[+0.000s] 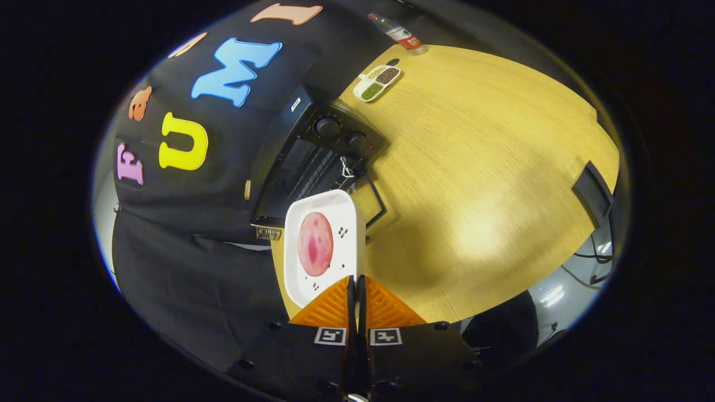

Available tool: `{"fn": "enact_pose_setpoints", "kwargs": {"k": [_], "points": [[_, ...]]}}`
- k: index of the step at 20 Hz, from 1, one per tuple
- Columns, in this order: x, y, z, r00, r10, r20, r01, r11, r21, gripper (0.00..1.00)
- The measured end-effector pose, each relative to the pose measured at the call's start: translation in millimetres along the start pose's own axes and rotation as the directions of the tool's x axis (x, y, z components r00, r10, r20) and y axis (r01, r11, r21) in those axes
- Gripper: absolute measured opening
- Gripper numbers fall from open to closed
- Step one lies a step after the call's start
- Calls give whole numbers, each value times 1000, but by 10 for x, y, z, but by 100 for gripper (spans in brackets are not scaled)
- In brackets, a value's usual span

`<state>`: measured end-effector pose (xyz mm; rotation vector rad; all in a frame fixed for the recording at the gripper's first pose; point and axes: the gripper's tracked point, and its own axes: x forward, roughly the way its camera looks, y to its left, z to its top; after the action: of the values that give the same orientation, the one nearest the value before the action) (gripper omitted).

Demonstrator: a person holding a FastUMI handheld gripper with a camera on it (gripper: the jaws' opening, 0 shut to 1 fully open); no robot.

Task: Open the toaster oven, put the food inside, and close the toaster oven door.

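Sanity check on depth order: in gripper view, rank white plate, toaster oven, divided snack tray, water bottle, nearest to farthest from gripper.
1. White plate, rim pinched between the gripper fingers.
2. Toaster oven, just beyond the plate, door open.
3. Divided snack tray, past the oven on the table.
4. Water bottle, beyond the tray, at the table's far edge.

Wooden table [475, 167], black cloth wall [184, 223]

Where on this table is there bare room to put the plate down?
The wooden table is bare between the black toaster oven, the divided snack dish and the dark block. It is crowded at the open oven door, where the fingers grip the white plate of food.
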<state>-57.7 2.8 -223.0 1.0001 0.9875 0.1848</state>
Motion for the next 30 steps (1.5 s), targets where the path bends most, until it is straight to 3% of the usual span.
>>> {"fn": "enact_pose_setpoints", "kwargs": {"k": [6,16,18,23,30], "points": [[608,265,179,999,-3,-39,4,1000,16,2],[1488,491,469,1000,-3,20,0,990,143,2],[1586,466,559,998,-27,50,18,986,166,2],[1844,628,761,990,11,138,-43,972,229,2],[2141,718,1050,969,-12,248,-51,968,244,2]]}}
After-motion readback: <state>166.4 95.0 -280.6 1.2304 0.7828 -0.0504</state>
